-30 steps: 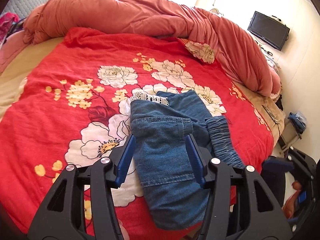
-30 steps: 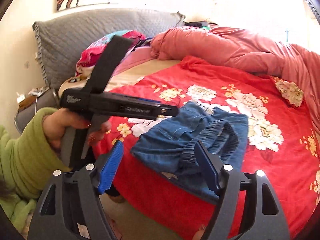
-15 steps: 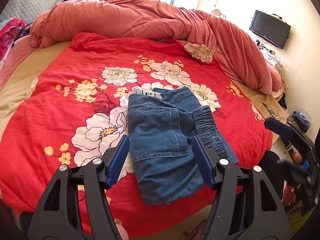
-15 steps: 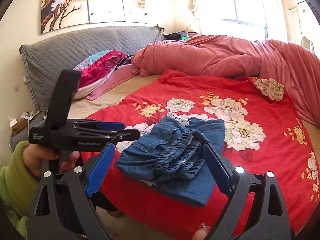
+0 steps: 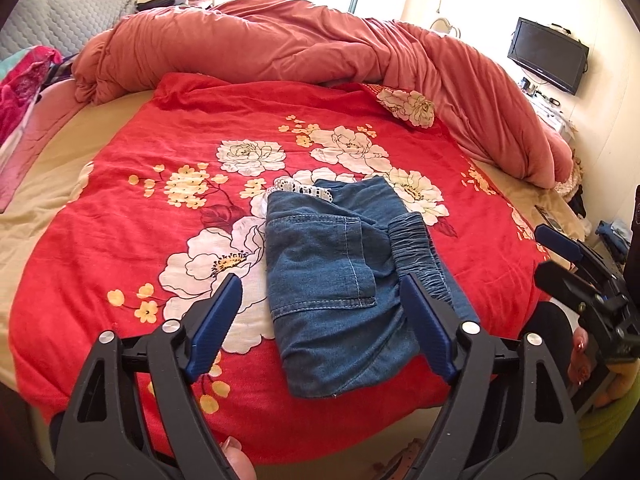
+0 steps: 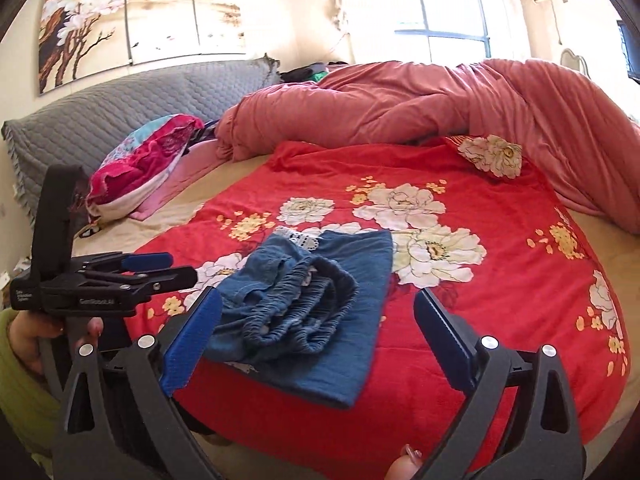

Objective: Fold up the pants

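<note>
Folded denim pants lie in a compact stack on the red floral bedspread, near the bed's front edge. Left gripper: fingers spread wide, holding nothing, raised clear of the fabric; in its view the stack lies between and beyond the fingertips. Right gripper: fingers likewise wide apart and empty, with the elastic waistband just ahead, untouched.

Home bedroom, seemingly: bed, duvet.
</note>
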`<state>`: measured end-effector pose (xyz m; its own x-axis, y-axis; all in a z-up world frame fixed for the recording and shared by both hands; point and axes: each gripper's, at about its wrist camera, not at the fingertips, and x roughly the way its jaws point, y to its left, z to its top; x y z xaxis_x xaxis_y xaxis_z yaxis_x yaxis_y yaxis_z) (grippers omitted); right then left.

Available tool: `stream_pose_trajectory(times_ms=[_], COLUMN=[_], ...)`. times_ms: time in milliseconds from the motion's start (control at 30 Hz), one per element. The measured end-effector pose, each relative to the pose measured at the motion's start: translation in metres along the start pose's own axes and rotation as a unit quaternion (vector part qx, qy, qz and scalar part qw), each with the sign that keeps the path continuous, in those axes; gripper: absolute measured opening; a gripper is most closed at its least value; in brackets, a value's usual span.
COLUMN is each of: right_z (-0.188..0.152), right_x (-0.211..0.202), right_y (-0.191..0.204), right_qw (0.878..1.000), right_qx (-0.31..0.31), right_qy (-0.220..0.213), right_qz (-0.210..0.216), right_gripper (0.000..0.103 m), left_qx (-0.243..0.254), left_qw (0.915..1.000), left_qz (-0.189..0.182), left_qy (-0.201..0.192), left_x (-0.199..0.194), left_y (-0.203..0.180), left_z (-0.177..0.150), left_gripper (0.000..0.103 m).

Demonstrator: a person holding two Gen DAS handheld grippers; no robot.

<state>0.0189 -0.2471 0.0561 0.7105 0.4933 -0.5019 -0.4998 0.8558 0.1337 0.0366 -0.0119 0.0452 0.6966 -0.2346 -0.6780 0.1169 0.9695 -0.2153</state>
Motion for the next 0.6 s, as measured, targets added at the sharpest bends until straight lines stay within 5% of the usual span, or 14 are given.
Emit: stream_pose_trajectory(times_ms=[600], right_z=[-0.008], right_x=[0.046], right_y=[-0.023], right_qw=[0.997], right_qx=[0.008], right_qy=[0.067], right_qz=[-0.026], right_gripper=[0.098], left_qx=[-0.012], left_qw=[0.999], left_qz=[0.03], left_qy=[0.031], left_x=[0.031], left_y=[0.006], left_z=[-0.003], left_gripper=[0.089])
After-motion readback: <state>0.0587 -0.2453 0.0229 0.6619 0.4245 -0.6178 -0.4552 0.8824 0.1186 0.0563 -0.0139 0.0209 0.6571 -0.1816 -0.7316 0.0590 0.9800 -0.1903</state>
